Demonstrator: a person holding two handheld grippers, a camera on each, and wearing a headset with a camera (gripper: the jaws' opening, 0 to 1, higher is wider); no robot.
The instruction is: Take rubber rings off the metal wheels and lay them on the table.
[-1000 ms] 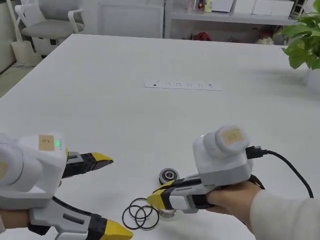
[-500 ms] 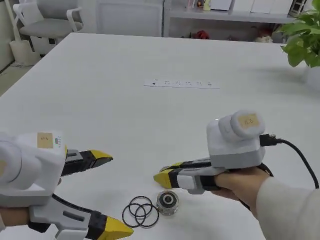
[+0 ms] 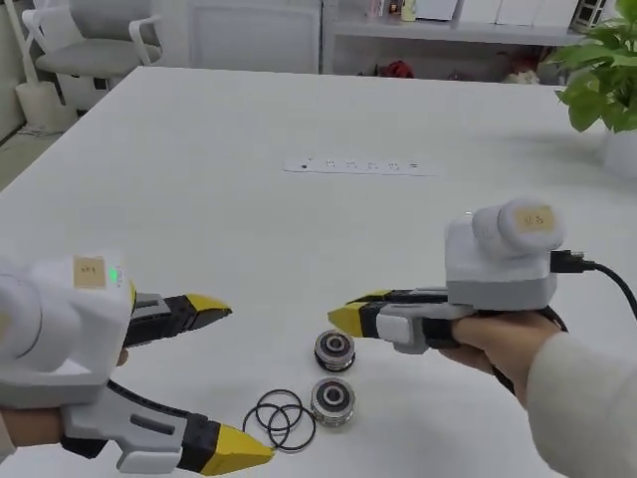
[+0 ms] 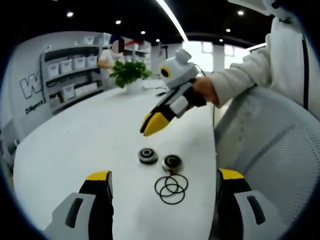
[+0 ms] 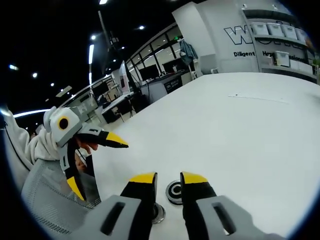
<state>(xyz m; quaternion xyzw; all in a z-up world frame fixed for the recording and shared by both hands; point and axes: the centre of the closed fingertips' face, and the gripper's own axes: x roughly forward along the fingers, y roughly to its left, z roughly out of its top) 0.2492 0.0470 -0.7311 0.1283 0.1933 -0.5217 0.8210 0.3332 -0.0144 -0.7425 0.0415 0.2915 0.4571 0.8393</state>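
My left gripper [image 3: 231, 378] hung wide open, my right gripper [image 3: 350, 314] barely parted, both empty. Overlapping black rubber rings [image 3: 281, 421] lay on the white table [image 3: 299, 229], just beside two round metal wheels [image 3: 334, 350].

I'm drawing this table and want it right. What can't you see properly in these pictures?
Rubber rings, head view: they overlap, so the count is unsure.
Far wheel and near wheel, head view: too small to tell whether a ring is still on.
Lower wheel, right gripper view: partly hidden behind a finger.
Socket strip, head view: markings too small to read.
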